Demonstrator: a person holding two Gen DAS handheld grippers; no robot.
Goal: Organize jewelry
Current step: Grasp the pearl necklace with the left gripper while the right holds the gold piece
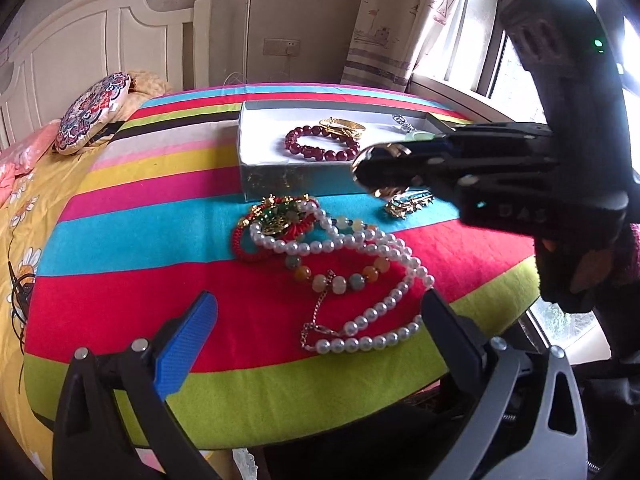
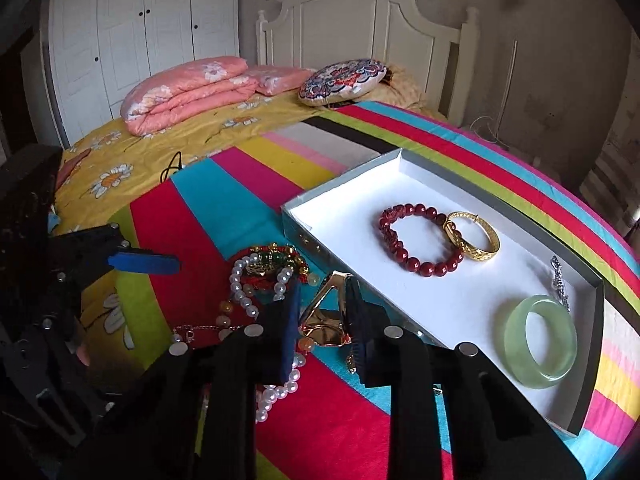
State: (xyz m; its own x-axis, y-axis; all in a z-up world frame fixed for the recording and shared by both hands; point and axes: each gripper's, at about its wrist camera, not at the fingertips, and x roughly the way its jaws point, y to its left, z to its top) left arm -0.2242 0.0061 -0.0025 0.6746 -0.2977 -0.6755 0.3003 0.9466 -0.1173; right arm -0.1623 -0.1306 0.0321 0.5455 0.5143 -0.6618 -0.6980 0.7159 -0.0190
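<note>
Gold metal, thin and glossy: a small angular gold ornament (image 2: 326, 312), perhaps a hair clip or brooch, sits between the jaws of the right gripper (image 2: 320, 304), which are nearly shut and appear to press on its sides. It hangs just above the striped cloth (image 2: 360, 420), near the front wall of the white-lined box (image 2: 400, 156). It looks light and stiff, but its polished faces are likely slippery, so a hold across the flat sides near its middle seems safer than on the pointed tip.

To the left lies a tangle: a pearl necklace (image 1: 372, 320), a pastel bead bracelet (image 1: 340, 280) and a red cord piece (image 1: 256, 248). These are limp and would snag one another.

The box holds a dark red bead bracelet (image 2: 420, 240), a gold bangle (image 2: 474, 236) and a jade bangle (image 2: 540, 340), which is heavy and brittle.

The left gripper (image 1: 320, 312) hovers wide open and empty, near the pearls.
</note>
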